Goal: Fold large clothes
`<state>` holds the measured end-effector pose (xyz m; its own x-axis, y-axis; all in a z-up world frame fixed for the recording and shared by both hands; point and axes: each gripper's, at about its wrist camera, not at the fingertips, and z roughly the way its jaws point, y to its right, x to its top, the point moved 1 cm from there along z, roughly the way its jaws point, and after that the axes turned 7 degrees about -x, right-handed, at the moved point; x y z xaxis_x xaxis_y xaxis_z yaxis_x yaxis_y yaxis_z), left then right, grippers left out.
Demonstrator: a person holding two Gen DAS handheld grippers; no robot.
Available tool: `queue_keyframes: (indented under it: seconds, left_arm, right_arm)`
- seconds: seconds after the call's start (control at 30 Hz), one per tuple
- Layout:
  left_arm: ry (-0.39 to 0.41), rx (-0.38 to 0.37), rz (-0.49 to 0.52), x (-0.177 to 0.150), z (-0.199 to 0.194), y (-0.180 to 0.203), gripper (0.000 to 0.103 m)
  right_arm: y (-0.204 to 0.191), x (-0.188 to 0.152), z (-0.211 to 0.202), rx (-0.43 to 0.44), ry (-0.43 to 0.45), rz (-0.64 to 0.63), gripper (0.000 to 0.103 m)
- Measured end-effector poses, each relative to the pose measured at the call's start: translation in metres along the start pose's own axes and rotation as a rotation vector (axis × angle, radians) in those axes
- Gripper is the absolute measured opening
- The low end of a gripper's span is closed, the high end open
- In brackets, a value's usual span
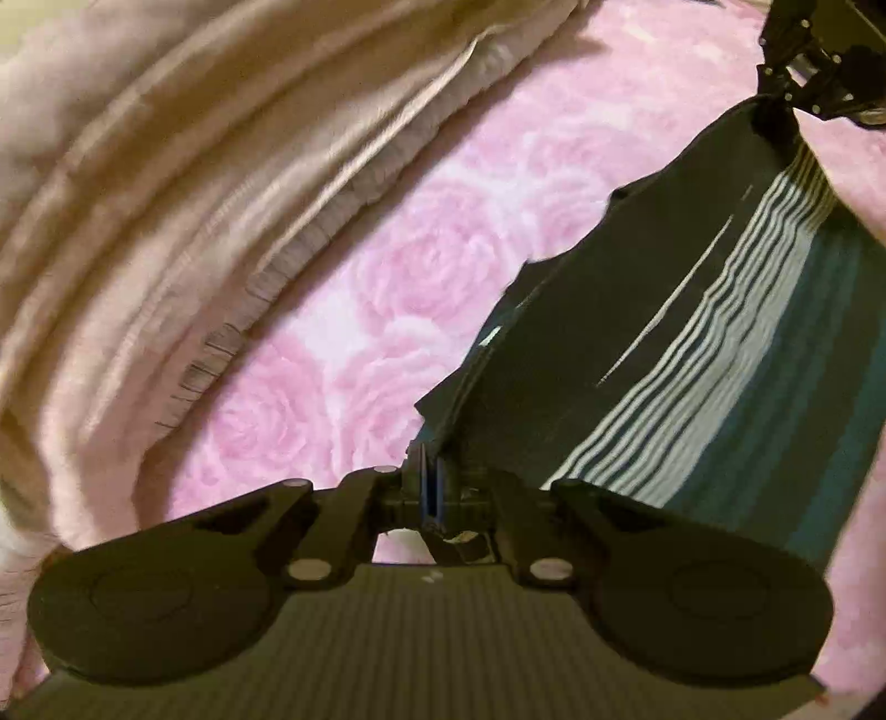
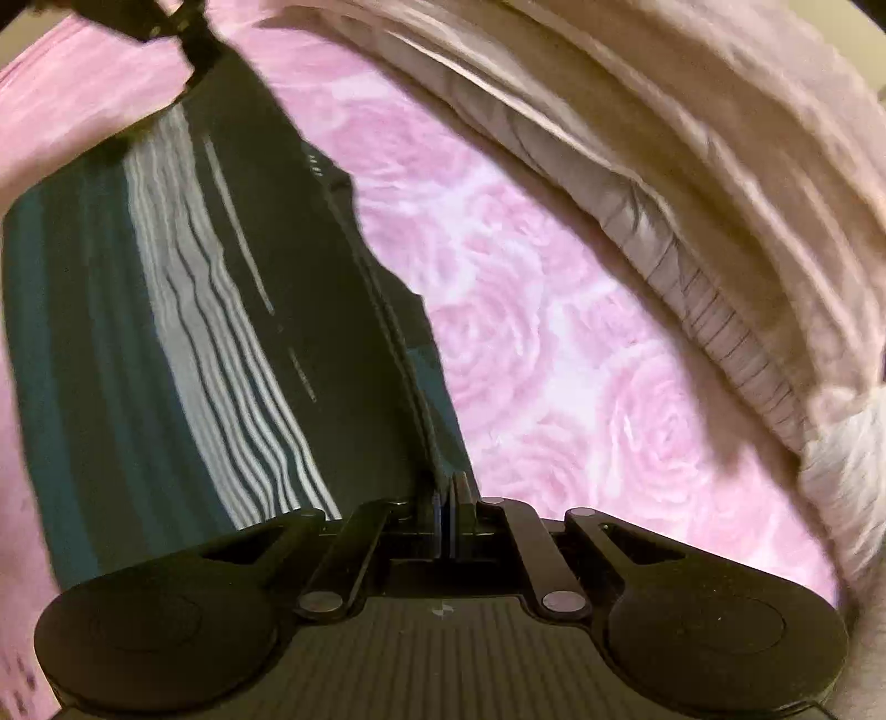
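A dark garment [image 1: 692, 354] with white and teal stripes hangs stretched between my two grippers over a pink rose-patterned bed cover [image 1: 421, 288]. My left gripper [image 1: 431, 471] is shut on one corner of its dark edge. The right gripper [image 1: 775, 102] shows at the top right of the left wrist view, pinching the far corner. In the right wrist view the same garment [image 2: 221, 332] runs from my right gripper [image 2: 449, 487], shut on its edge, up to the left gripper [image 2: 191, 47] at the top left. Both views are blurred by motion.
A beige quilted blanket [image 1: 166, 183] lies bunched along the left of the left wrist view, and the same blanket [image 2: 720, 166] fills the upper right of the right wrist view. The rose-patterned bed cover [image 2: 554, 332] lies bare between the blanket and the garment.
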<state>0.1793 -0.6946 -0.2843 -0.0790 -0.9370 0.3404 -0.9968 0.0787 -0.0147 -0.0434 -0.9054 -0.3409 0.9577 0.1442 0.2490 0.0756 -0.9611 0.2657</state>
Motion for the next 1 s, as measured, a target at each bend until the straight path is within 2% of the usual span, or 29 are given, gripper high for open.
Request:
queue_keyframes:
  seconds: [0.13,0.2,0.23,0.4,0.5,0.6,0.63,0.7,0.77,0.87,0.93,1.0]
  left_arm:
    - [-0.003,-0.003,-0.039,-0.005,0.037,-0.012,0.004]
    - [0.02,0.03,-0.084,-0.007,0.046,-0.019,0.005]
    - [0.039,0.053,-0.105,-0.009,0.047,-0.023,0.006]
    - [0.102,0.133,-0.227,-0.023,0.029,-0.042,0.006]
    - [0.14,0.129,-0.275,-0.034,0.002,-0.039,0.006]
    - [0.163,0.066,-0.289,-0.048,-0.012,-0.014,0.006]
    - [0.161,0.043,-0.285,-0.053,-0.011,-0.004,0.006]
    - [0.147,0.007,-0.269,-0.059,0.001,0.012,0.006]
    - [0.129,-0.006,-0.259,-0.064,0.017,0.021,0.006]
    - [0.112,0.021,-0.243,-0.072,0.039,0.022,0.007]
    - [0.126,0.011,-0.271,-0.077,0.041,0.015,0.009]
    - [0.127,0.032,-0.271,-0.079,0.035,0.015,0.009]
  right_arm:
    - [0.003,-0.003,0.038,-0.024,0.009,0.09,0.0]
    - [0.009,-0.009,0.044,-0.062,0.027,0.178,0.01]
    - [0.013,-0.013,0.043,-0.108,0.042,0.228,0.017]
    - [0.042,-0.037,0.012,-0.209,0.09,0.486,0.017]
    - [0.038,-0.049,-0.021,-0.189,0.147,0.606,0.019]
    - [0.014,-0.064,-0.037,-0.061,0.2,0.735,0.022]
    - [0.003,-0.068,-0.035,-0.016,0.192,0.749,0.023]
    - [-0.014,-0.077,-0.021,0.02,0.144,0.74,0.023]
    - [-0.02,-0.088,-0.007,0.019,0.107,0.751,0.023]
    - [-0.01,-0.11,0.0,0.015,0.133,0.818,0.023]
    - [-0.005,-0.12,-0.005,0.003,0.149,0.835,0.023]
    - [-0.011,-0.123,-0.016,-0.08,0.117,0.822,0.025]
